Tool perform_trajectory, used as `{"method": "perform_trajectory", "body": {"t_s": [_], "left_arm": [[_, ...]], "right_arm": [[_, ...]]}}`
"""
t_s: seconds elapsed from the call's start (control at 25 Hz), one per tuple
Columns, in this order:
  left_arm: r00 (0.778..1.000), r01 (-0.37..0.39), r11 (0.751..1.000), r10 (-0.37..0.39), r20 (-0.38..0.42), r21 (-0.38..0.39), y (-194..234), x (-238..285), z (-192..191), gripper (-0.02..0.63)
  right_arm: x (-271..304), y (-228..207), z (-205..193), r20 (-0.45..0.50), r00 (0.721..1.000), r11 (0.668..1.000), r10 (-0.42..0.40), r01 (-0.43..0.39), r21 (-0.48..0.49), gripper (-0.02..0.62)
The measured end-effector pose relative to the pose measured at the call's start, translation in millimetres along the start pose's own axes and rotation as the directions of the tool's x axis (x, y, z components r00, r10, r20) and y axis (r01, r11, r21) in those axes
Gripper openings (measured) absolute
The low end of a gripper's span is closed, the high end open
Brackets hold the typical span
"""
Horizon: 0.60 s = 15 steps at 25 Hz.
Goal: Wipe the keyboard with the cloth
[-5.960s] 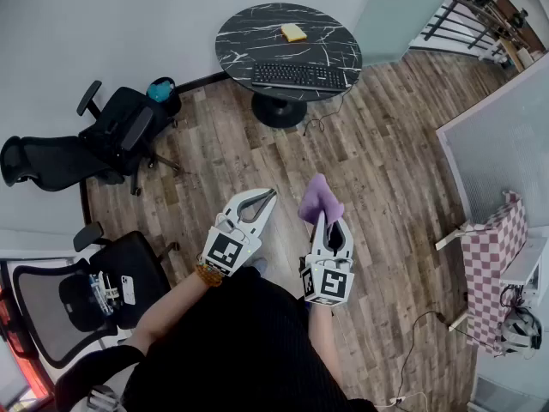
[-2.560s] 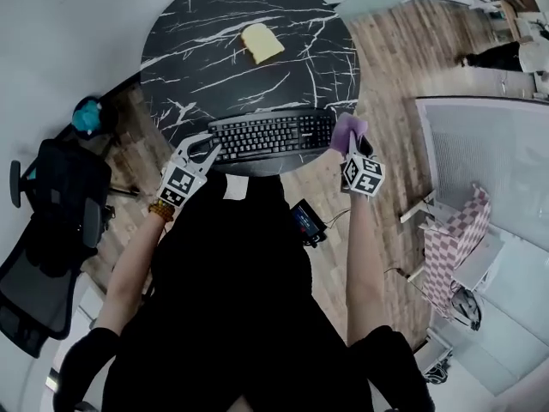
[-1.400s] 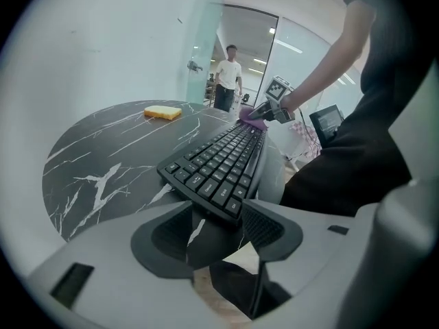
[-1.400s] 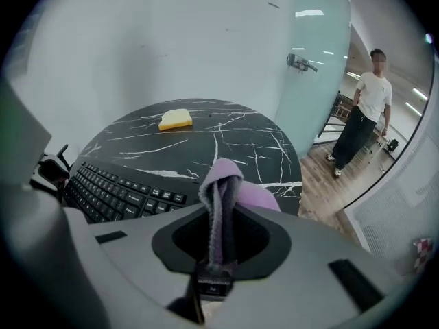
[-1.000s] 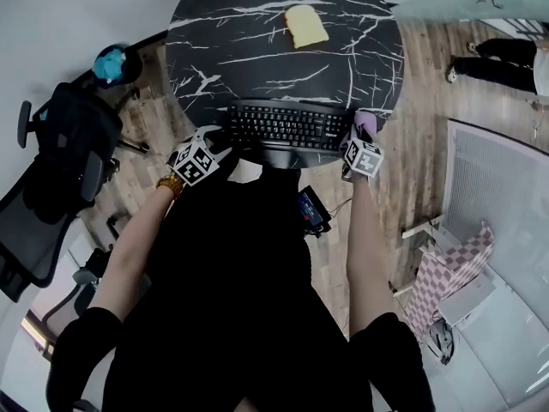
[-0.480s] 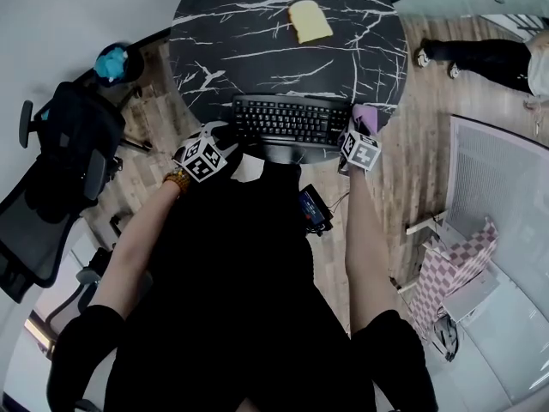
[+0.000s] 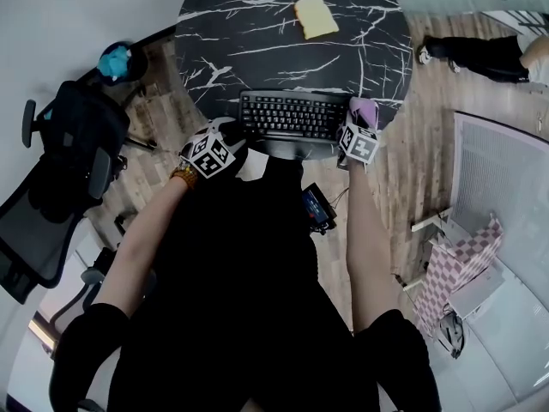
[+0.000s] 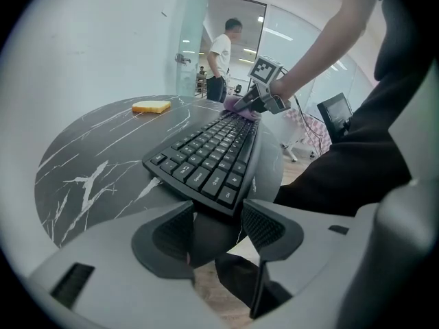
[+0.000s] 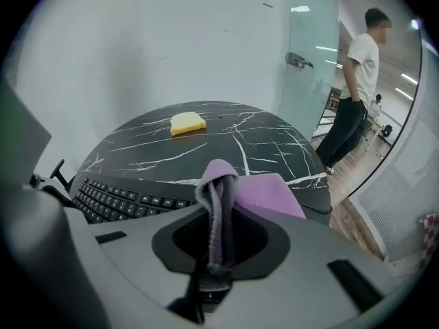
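Observation:
A black keyboard (image 7: 292, 114) lies at the near edge of the round black marble table (image 7: 257, 24). My right gripper (image 7: 358, 125) is shut on a purple cloth (image 7: 364, 110) at the keyboard's right end. In the right gripper view the cloth (image 9: 219, 197) stands folded between the jaws, with the keyboard (image 9: 123, 199) to its left. My left gripper (image 7: 228, 130) is open at the keyboard's left end with nothing in it. The left gripper view shows its jaws (image 8: 218, 218) just short of the keyboard's (image 8: 209, 160) near corner, with the cloth (image 8: 236, 105) at the far end.
A yellow sponge (image 7: 316, 17) lies on the far part of the table. Office chairs (image 7: 69, 136) stand to the left, and a person (image 9: 357, 94) stands beyond the table on the right. A small screen device (image 7: 316, 209) lies on the wood floor below.
I have walked up to the table with the cloth held throughout. Over the last second both grippers closed in on the keyboard's two ends.

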<state>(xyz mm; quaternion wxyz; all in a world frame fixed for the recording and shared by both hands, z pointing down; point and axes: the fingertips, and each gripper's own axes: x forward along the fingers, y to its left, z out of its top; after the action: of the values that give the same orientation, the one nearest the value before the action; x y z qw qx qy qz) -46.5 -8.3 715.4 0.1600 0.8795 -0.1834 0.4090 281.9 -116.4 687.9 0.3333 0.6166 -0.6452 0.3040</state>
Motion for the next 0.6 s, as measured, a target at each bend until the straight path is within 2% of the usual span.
{"method": "perform_trajectory", "body": {"t_s": [0.6], "left_arm": [[1.000, 0.000, 1.000, 0.000, 0.015, 0.004, -0.3, -0.7, 1.1, 0.229]], "right_arm": [[2.0, 72.5, -2.7, 0.010, 0.996, 0.995, 0.093, -0.093, -0.027, 0.071]]}}
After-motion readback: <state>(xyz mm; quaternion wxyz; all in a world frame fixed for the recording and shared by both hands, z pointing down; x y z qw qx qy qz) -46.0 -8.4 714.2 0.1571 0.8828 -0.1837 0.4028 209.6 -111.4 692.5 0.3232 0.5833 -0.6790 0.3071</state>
